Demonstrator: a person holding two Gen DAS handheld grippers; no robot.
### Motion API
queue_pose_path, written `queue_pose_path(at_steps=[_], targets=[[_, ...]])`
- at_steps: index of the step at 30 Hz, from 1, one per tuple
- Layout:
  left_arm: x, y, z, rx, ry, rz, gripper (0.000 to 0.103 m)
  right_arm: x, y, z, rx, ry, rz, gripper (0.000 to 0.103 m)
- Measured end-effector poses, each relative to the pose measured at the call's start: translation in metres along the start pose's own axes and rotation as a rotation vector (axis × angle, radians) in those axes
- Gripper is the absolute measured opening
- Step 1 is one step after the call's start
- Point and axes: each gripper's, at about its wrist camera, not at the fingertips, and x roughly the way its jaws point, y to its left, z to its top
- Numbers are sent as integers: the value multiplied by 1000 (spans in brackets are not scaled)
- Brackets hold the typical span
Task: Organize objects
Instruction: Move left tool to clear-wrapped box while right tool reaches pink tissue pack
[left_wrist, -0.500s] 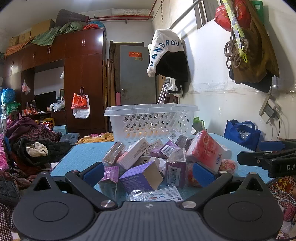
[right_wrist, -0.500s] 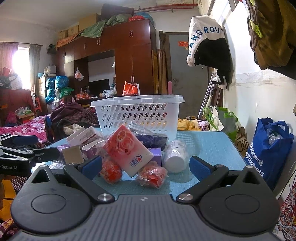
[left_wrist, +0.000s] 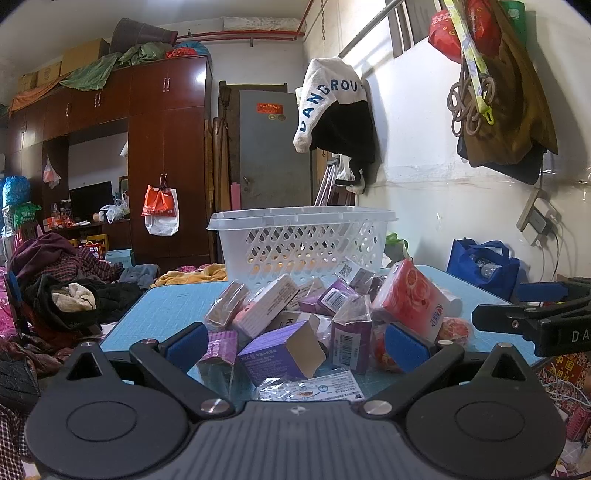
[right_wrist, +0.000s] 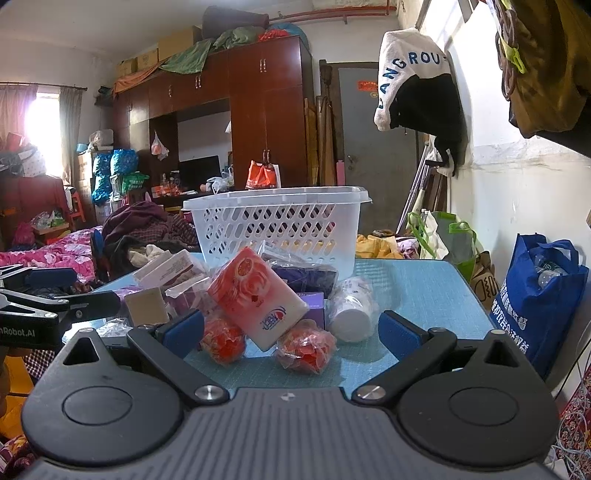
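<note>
My left gripper (left_wrist: 295, 347) is spread wide with nothing between its blue pads; my right gripper (right_wrist: 291, 334) likewise, jaws apart and empty. Both face the heap of packets (left_wrist: 306, 317) on the blue gridded table (right_wrist: 424, 291). In the left view, a purple carton (left_wrist: 280, 350) with a brown cardboard end sits at 12 o'clock, nearest the pads; glossy film-wrapped boxes lean behind it. The red floral tissue pack (right_wrist: 255, 295), soft and rectangular, tilts at 12 o'clock in the right view, resting on two crinkly red wrapped balls (right_wrist: 223, 339). A white cylindrical cup (right_wrist: 351, 310) lies on its side at 1 o'clock. The white plastic lattice basket (right_wrist: 277, 221) stands behind the heap.
</note>
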Motion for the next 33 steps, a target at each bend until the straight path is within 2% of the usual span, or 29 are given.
queue_pose_path(at_steps=[4,12,20,33], targets=[[0,0,0,-1,5,3,103,0,0,0,1,0,-1,103],[4,-6,-6,31,64,21,103,2,2,-1,-3,17,0,103],[11,-3,-9,-26,143,2,103,1,1,-1,-3,20,2,103],[12,-3,-10,-41,135,5,103,6,0,-3,-3,53,4,103]])
